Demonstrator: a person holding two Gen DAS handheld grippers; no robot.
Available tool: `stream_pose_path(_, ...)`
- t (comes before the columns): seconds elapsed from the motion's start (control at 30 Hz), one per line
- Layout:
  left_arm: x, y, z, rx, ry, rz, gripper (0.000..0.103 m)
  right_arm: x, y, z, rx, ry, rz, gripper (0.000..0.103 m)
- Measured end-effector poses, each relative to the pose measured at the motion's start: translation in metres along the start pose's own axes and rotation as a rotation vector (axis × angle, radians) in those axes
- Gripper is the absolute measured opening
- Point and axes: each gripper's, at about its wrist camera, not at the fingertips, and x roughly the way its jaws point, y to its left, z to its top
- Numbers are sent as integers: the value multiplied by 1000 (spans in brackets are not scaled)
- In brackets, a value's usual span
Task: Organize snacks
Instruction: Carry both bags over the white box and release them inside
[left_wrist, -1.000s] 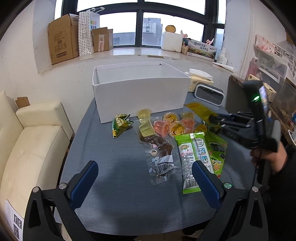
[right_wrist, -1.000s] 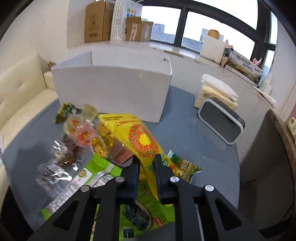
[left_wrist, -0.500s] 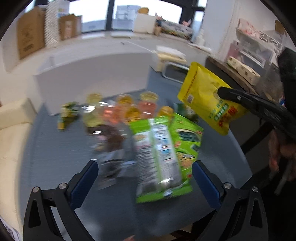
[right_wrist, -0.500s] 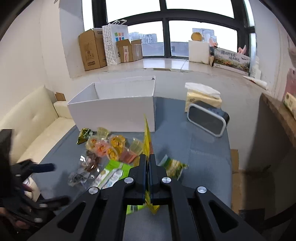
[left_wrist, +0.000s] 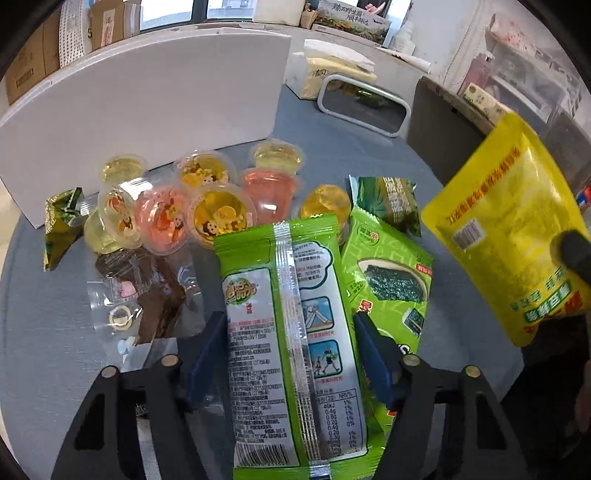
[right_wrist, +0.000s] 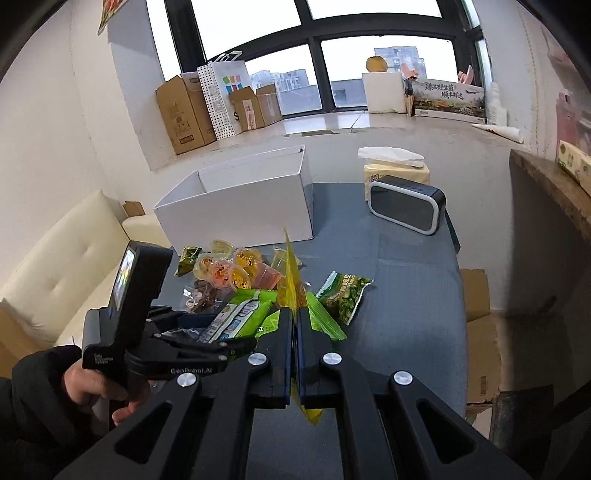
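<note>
My left gripper (left_wrist: 288, 332) is open, its blue pads on either side of a long green snack packet (left_wrist: 288, 332) that lies on the grey table; it also shows in the right wrist view (right_wrist: 207, 334). My right gripper (right_wrist: 294, 314) is shut on a yellow snack bag (right_wrist: 291, 266), held edge-on above the table; the bag shows at the right of the left wrist view (left_wrist: 513, 236). A seaweed pack (left_wrist: 388, 273), several jelly cups (left_wrist: 221, 214) and a clear pack of brown sweets (left_wrist: 147, 291) lie around. The open white box (right_wrist: 240, 199) stands behind them.
A grey speaker (right_wrist: 406, 206) and a tissue pack (right_wrist: 397, 166) stand at the back right of the table (right_wrist: 388, 266). A small green packet (left_wrist: 59, 221) lies by the box's left corner. A cream sofa (right_wrist: 62, 251) is to the left, a wooden shelf (right_wrist: 550, 184) to the right.
My left gripper has moved forward and down over the green packet, and its pads have narrowed around it. My right gripper still holds the yellow bag, lifted a little higher.
</note>
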Motion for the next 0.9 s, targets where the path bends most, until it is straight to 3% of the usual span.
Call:
stream_pose_path(0.03,-2,1,0,0,-4,-6,65,0,0,0,3,-2,3,2)
stream_pose_path(0.2,-32,1,-3,14,-74,-46,64,-1,2,1,2,-10,6,2)
stream_pose_path(0.3,-66,-1,-5,30,-156,-66,64,-1,5,5,-4,-15,6,2)
stream_pose_path(0.5,-128,14,9,25,-311,-33,64,6,17,33,-28,-36,30,2)
stream_pose_path(0.7,-158,70,57,-23,-400,57,64,31,45,89,-93,-79,59,2)
stream_pose_path(0.9,-166,135,135,-79,-465,128,64,80,82,164,-156,-137,84,2)
